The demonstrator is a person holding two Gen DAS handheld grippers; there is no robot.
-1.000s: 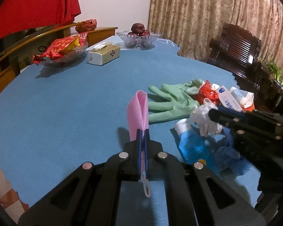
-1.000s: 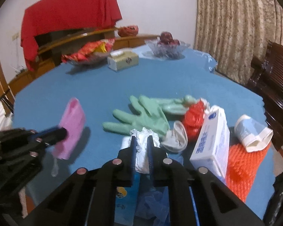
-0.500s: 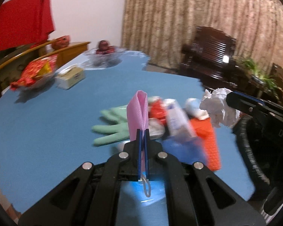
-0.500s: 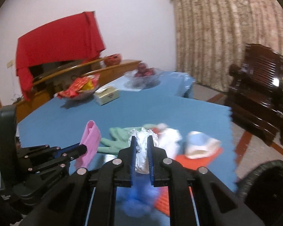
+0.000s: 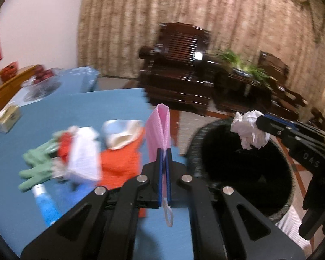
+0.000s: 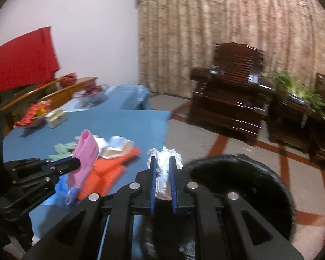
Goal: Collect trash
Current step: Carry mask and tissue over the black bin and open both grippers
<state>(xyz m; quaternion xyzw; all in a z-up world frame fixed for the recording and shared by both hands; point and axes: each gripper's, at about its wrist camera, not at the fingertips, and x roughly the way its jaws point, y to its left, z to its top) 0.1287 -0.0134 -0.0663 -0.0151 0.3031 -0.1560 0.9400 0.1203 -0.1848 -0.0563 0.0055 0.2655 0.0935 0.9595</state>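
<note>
My left gripper [image 5: 164,151] is shut on a folded pink face mask [image 5: 158,130], held above the table's right edge beside a black trash bin [image 5: 244,169]. The mask also shows in the right wrist view [image 6: 84,151]. My right gripper [image 6: 162,162] is shut on a crumpled white tissue [image 6: 164,173]. In the left wrist view the tissue [image 5: 250,130] hangs over the bin's opening. The bin [image 6: 244,186] lies just right of my right gripper.
On the blue table [image 5: 75,108] lie green gloves [image 5: 36,169], an orange mesh [image 5: 121,162], a white box [image 5: 84,156], a cup [image 5: 121,132] and a blue bottle [image 5: 45,203]. Dark wooden chairs [image 6: 227,95] and plants [image 6: 303,93] stand beyond.
Both grippers have swung right from over the table's trash pile to the bin, each still holding its item. The tissue now hangs over the bin opening.
</note>
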